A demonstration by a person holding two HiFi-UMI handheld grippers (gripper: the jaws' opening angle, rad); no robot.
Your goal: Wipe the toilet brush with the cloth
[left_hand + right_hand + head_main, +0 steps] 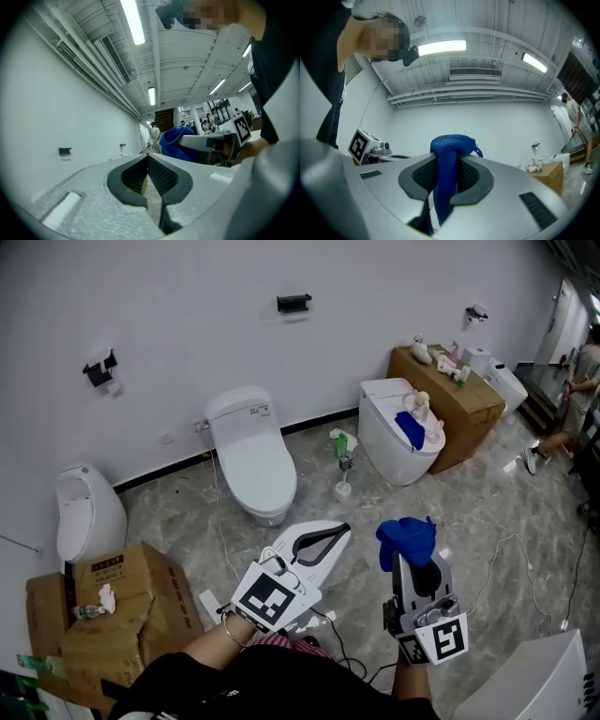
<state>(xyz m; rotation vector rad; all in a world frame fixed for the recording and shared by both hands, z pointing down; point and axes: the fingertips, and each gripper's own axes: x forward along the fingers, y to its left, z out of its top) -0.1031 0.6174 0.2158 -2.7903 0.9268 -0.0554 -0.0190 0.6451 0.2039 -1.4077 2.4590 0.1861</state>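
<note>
In the head view my left gripper [344, 530] is held out low over the floor, jaws shut and empty. Its own view shows the two dark pads [159, 176] pressed together at my left gripper [148, 157]. To its right, my right gripper [410, 555] is shut on a blue cloth [406, 538] that bunches above the tips. In the right gripper view the cloth [445, 180] runs down between the pads of my right gripper [446, 155]. The toilet brush [342, 463], green-topped, stands in a white holder on the floor between the two toilets, well ahead of both grippers.
A white toilet [251, 451] stands against the wall and a second one [394, 437] to its right has blue things on its lid. A brown cabinet [455, 404] is behind it. Cardboard boxes [117, 615] lie at the left by a urinal [86, 512]. Cables cross the floor. A person [574, 404] stands far right.
</note>
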